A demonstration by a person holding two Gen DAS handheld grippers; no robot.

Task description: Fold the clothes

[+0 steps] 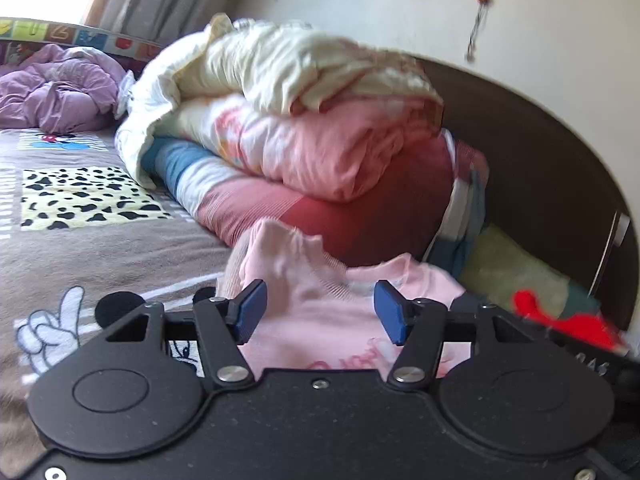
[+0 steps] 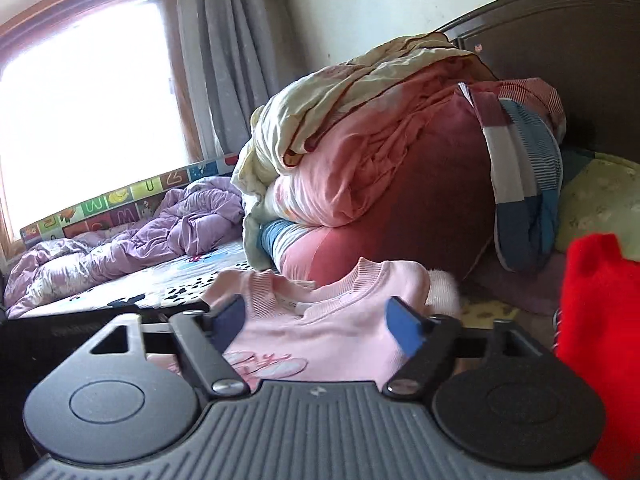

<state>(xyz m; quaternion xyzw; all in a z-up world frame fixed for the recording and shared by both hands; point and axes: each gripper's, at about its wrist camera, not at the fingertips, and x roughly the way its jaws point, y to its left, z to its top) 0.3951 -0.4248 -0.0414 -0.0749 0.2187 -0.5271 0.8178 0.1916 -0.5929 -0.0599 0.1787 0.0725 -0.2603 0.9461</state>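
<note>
The pink sweatshirt lies on the bed just in front of both grippers, its ribbed collar toward the pile of bedding and a printed motif on its front near the cameras. The left gripper has its blue-padded fingers apart, with the pink cloth showing in the gap between them and neither pad pressing on it. The right gripper likewise has its fingers spread wide over the sweatshirt, gripping nothing. Just behind the garment rises a stack of folded quilts, cream and pink over dark red and striped blue, leaning against the dark headboard. A red cloth sits close at the right. Farther along the cartoon-patterned bedspread lies a crumpled lilac duvet, beneath a bright window with grey curtains.
</note>
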